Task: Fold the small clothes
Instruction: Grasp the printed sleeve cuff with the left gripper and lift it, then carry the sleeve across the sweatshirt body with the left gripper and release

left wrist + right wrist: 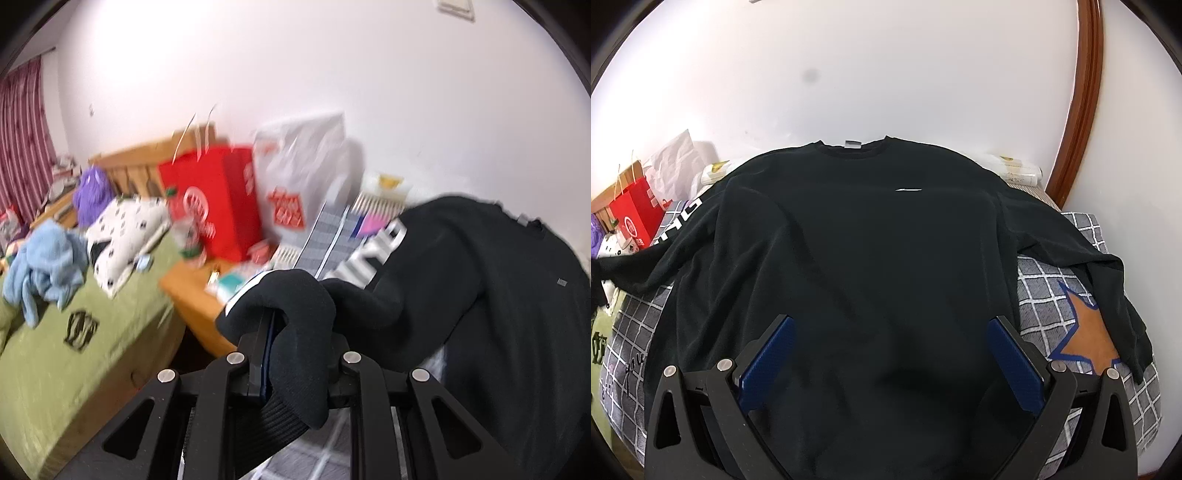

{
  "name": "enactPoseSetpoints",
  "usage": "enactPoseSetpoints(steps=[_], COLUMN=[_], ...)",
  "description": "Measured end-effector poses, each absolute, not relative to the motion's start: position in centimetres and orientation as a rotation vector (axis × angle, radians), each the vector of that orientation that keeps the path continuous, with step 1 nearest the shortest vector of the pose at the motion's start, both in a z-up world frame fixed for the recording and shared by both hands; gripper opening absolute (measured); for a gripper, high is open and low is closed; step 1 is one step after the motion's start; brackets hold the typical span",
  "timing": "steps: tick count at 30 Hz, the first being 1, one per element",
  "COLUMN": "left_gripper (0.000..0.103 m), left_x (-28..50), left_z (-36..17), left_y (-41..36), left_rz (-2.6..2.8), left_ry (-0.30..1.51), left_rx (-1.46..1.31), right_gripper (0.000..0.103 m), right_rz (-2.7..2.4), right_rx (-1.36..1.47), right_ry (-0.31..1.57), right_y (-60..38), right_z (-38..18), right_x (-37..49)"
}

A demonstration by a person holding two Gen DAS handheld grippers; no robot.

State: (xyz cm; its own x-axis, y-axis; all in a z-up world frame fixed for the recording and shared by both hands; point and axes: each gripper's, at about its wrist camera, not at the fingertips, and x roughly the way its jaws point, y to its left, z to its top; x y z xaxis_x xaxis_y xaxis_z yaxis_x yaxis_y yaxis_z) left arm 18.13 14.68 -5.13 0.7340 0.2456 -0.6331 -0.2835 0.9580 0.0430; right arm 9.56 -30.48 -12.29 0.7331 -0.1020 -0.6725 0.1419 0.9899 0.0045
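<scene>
A: Work surface?

B: A grey quilt with a white grid pattern (pixel 1056 295) against a white wall (pixel 886 74). A black long-sleeved sweatshirt (pixel 871 240) lies flat on it, collar toward the wall, an orange star patch (pixel 1087 338) just beside its hem corner.

A: Left gripper (pixel 291 332)?

B: Jaws closed on the sweatshirt's sleeve cuff (pixel 295 306); the white-lettered sleeve runs back to the sweatshirt body.

A: Right gripper (pixel 890 354)?

B: Jaws spread wide above the sweatshirt's lower front, blue pads (pixel 768 369) bare, holding nothing.

A: Surroundings?

B: Beyond the lettered sleeve, a red paper bag (pixel 218 206); farther on, a green bedspread (pixel 92 332) carrying a crumpled light-blue garment (pixel 48 262).
</scene>
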Motion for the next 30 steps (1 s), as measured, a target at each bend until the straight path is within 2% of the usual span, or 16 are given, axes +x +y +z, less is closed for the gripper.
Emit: enactPoseSetpoints(steps=[8,13,21,30], left_gripper=[0.017,0.017,0.017,0.017], left_x=[22.9,26.0,30.5,33.2], left_z=[-0.4,0.5,0.0,-3.8], left_y=[6.4,0.0,-9.1,-18.4], left_rz=[0.163,0.087,-0.032,-0.147], left_ry=[0.594,0.573,0.578,0.652], left_rx=[-0.004,0.046,0.080,0.139], right_gripper=[0.102,0.102,0.102,0.102], right_rz=[-0.172,-0.216,-0.293,-0.341], right_rx=[0.093,0.115,0.148,0.170], right_ry=[0.721,0.715,0.723,0.736], right_y=[-34.8,-38.1,-43.5,-48.2], right_z=[-11.5,-11.4,-12.2,-14.1], right_x=[10.3,10.6,11.2,11.7])
